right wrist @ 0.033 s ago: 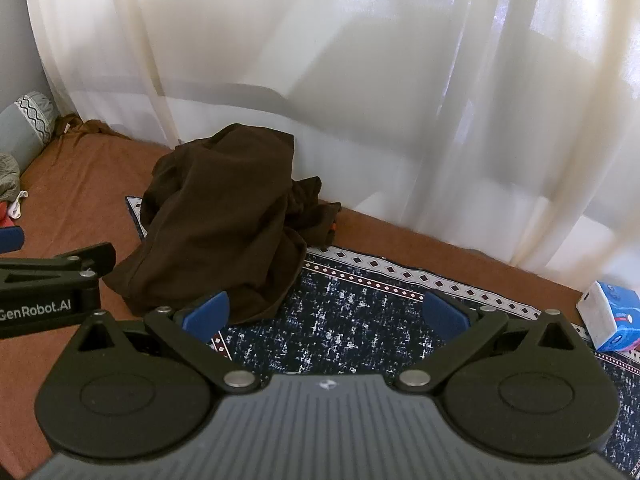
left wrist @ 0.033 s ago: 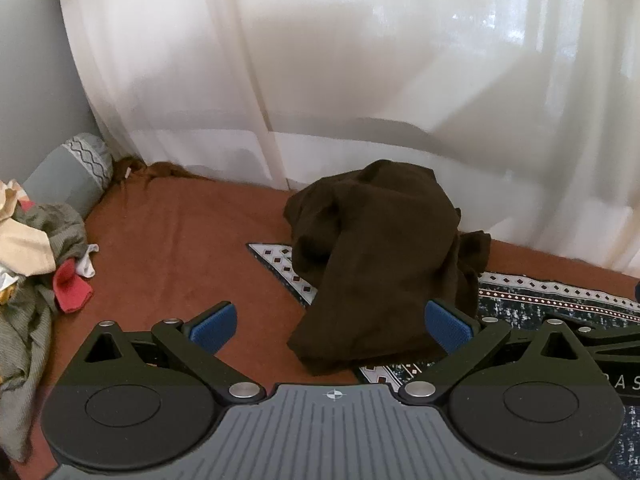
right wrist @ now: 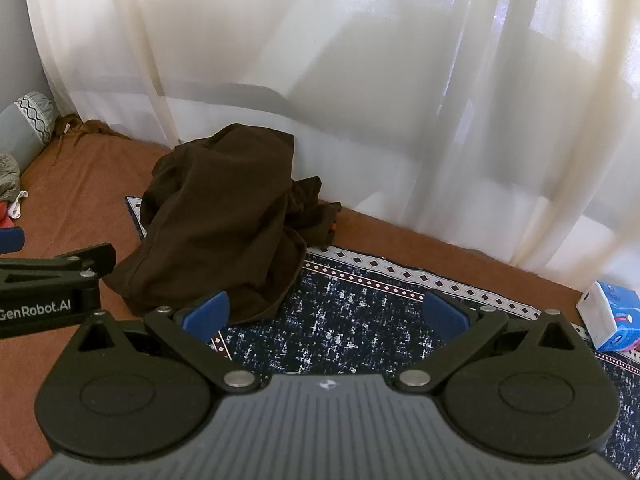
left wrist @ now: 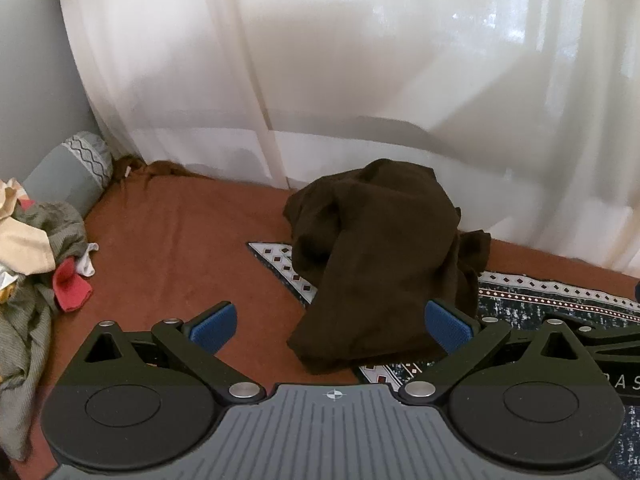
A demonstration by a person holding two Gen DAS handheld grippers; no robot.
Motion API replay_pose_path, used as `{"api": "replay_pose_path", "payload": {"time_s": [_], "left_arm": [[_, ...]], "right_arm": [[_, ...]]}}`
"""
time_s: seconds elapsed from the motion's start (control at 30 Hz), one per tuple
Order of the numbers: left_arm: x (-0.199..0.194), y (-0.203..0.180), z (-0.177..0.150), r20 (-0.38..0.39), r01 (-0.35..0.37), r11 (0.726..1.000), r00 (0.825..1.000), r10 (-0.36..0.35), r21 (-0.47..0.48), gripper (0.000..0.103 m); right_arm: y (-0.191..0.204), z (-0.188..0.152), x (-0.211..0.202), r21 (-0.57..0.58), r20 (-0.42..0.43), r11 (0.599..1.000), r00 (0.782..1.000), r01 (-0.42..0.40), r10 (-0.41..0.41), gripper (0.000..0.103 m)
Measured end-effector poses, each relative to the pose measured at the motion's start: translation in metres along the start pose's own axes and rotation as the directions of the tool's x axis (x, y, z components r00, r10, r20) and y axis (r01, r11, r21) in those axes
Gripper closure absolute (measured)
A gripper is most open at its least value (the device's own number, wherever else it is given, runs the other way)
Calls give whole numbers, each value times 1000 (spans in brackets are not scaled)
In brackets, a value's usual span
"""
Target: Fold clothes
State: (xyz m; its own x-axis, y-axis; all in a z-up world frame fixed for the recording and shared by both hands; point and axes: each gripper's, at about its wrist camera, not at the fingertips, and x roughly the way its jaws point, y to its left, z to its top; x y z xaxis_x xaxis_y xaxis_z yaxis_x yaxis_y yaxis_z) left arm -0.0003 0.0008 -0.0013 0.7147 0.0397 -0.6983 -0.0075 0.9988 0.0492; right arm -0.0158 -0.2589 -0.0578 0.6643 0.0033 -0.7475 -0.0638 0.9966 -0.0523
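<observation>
Dark brown garment (left wrist: 380, 256): matt soft cloth, heavily creased. Rug (right wrist: 360, 316): woven textile, speckled navy, flat matt. Rust sheet (left wrist: 180, 240): matt napped cloth. Curtain (right wrist: 360, 80): sheer cloth. Left tongs (left wrist: 332, 324), right tongs (right wrist: 326, 314): matt black plastic, blue textured pads, bright metal rivets.

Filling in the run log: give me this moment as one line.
phase: pre-grasp | left gripper: open, empty | right gripper: open, empty | dark brown garment: crumpled heap on patterned rug, untouched

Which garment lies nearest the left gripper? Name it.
The dark brown garment, heaped partly on the patterned rug; the grey, cream and red clothes lie farther left.
</observation>
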Motion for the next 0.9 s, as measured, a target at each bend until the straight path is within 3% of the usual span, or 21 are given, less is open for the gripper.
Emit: {"api": "replay_pose_path", "payload": {"time_s": [0.9], "left_arm": [[-4, 4, -1, -7, 8, 1000, 1000, -8, -18, 0]], "right_arm": [[2, 4, -2, -6, 4, 1000, 1000, 5, -5, 0]]}}
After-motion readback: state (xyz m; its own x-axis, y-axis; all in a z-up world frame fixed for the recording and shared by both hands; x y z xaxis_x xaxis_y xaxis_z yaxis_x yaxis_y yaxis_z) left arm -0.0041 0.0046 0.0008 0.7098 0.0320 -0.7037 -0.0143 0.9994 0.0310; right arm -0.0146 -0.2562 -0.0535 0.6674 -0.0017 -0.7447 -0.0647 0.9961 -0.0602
